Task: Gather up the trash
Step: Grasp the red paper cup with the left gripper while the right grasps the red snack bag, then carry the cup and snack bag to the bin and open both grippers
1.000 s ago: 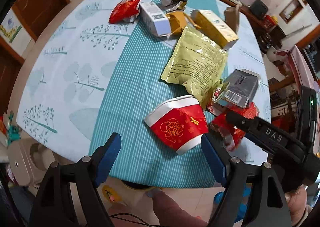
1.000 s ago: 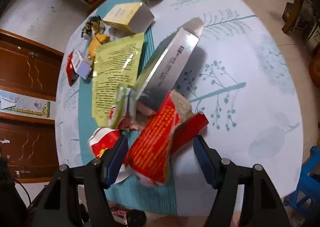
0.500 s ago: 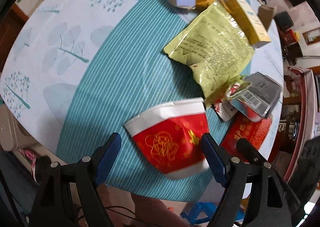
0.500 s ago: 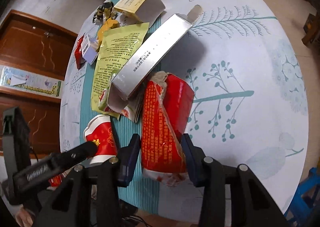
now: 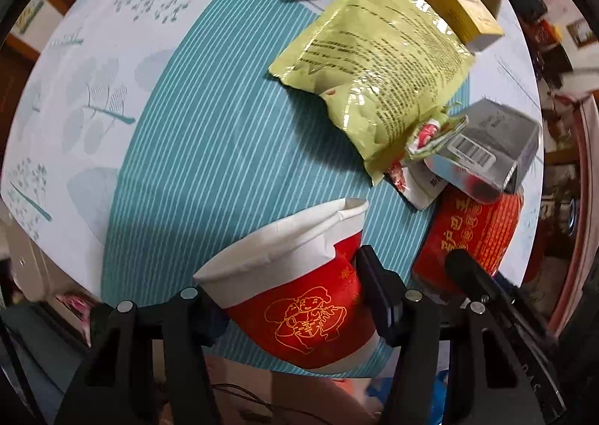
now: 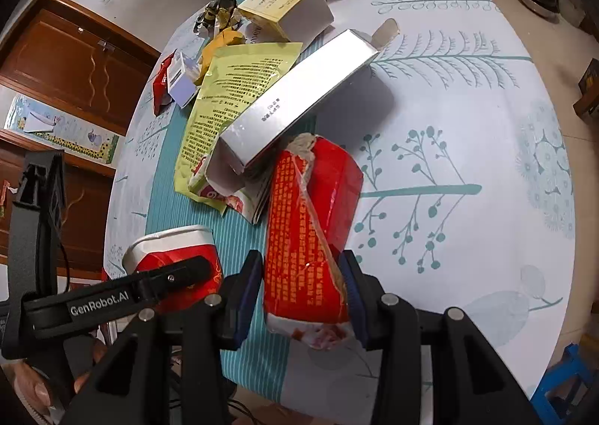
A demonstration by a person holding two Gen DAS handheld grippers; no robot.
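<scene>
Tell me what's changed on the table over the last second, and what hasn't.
The left tongs came down around the red paper cup and are closing on it. The right tongs, open a second ago, have shut on the red packet, which now stands more upright between the pads. The yellow-green bag, the silver box and the other litter at the far end stayed where they were.

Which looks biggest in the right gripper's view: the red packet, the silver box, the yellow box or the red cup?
1. Silver box and red packet: alike; the packet is nearer the camera, so unsure.
2. Yellow box: farther away.
3. Red cup: partly hidden.
</scene>
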